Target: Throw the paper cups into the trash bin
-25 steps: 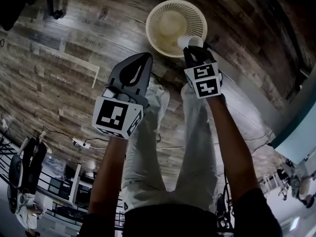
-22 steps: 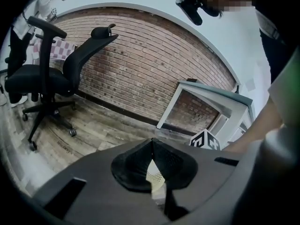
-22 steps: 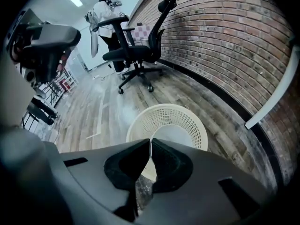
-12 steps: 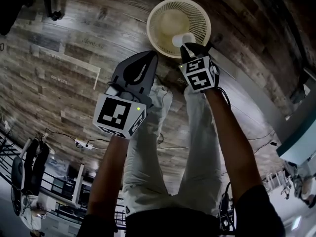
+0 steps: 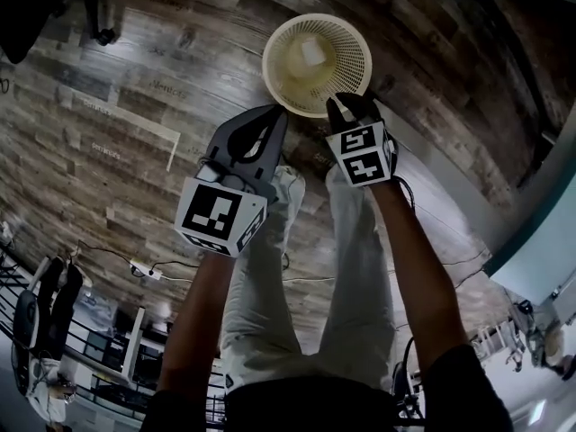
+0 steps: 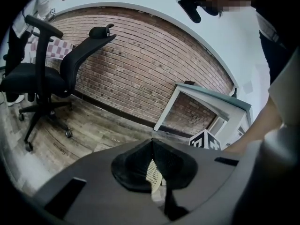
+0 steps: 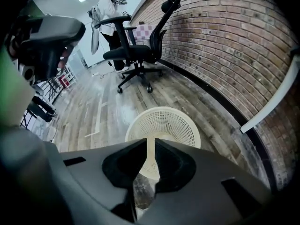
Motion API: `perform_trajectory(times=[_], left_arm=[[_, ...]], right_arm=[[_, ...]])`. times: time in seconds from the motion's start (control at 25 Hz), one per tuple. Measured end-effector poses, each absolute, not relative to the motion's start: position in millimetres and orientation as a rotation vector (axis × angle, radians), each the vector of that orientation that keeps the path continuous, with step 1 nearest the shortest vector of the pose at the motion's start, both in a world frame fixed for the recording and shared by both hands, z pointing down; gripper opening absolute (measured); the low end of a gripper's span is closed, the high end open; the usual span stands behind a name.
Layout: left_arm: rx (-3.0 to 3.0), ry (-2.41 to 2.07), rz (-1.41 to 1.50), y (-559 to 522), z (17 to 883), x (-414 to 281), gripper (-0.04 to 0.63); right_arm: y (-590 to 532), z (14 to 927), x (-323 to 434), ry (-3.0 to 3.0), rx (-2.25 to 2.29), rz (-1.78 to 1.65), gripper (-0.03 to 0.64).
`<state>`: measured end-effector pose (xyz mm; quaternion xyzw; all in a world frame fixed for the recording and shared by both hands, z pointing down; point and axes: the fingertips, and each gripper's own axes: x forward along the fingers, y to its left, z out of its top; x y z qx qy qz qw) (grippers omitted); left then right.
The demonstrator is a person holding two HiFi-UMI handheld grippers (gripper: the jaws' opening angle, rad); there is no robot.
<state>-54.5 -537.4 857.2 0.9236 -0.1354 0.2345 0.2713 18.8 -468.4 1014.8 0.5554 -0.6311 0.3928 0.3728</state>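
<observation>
Your right gripper point(image 5: 353, 106) over near rim of trash bin point(image 5: 351, 61); fingers just opened to narrow gap, nothing between. Paper cup point(image 5: 310, 52) lies inside bin, ahead of and below the fingers. Your left gripper point(image 5: 267, 122) farther off, fingers together, empty

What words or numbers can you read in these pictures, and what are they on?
No text here is clear enough to read.
Floor planks: faint printed words, too blurred to read.
Left marker cube and right marker cube: black-and-white square patterns, not words.
</observation>
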Motion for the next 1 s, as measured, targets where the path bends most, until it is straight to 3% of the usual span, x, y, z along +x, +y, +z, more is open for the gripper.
perform_trajectory(times=[0.2,1.0], left_arm=[[2.474,-0.38,0.628,-533.7,836.5,-59.2,0.009],[2.607,-0.442,0.541,-528.0,666.9,-44.7,0.009]], right_arm=[[-474.5,966.0,14.9,-1.662,1.487,0.965,0.006],[-483.4,726.9,32.9,-1.83,1.774,0.837,0.005]])
